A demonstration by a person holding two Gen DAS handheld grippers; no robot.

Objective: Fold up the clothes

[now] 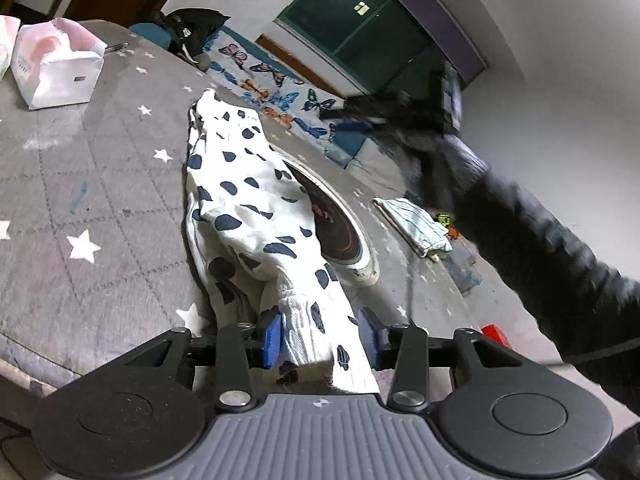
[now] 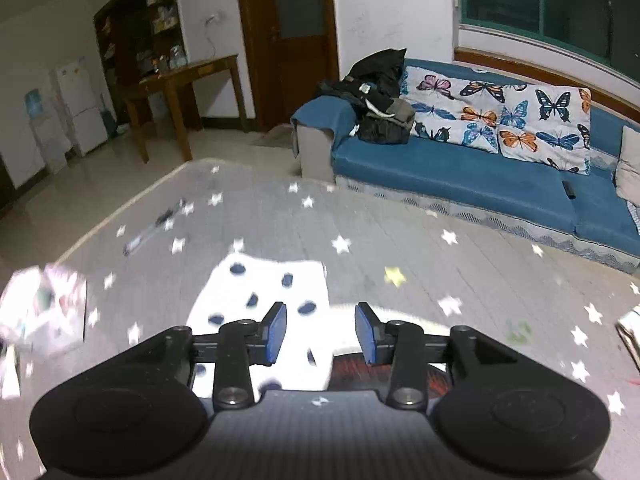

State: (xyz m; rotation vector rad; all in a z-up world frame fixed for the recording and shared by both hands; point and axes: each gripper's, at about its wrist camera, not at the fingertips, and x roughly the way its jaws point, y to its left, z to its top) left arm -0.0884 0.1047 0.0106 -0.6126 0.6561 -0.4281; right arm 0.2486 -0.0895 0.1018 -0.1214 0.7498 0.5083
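Lying lengthwise on the grey star-print surface (image 1: pixel 100 184), the white garment with dark blue spots (image 1: pixel 248 200) partly covers a round red-and-black appliance (image 1: pixel 344 232). The left gripper (image 1: pixel 320 338) has its blue pads spread, with the garment's gathered end between them. The right gripper (image 2: pixel 321 332) hangs above the garment, jaws spread and holding nothing. A tissue pack (image 1: pixel 56 68) sits well apart from the garment.

Left tool (image 1: pixel 320 338) straddles spotted garment (image 1: pixel 256 208)
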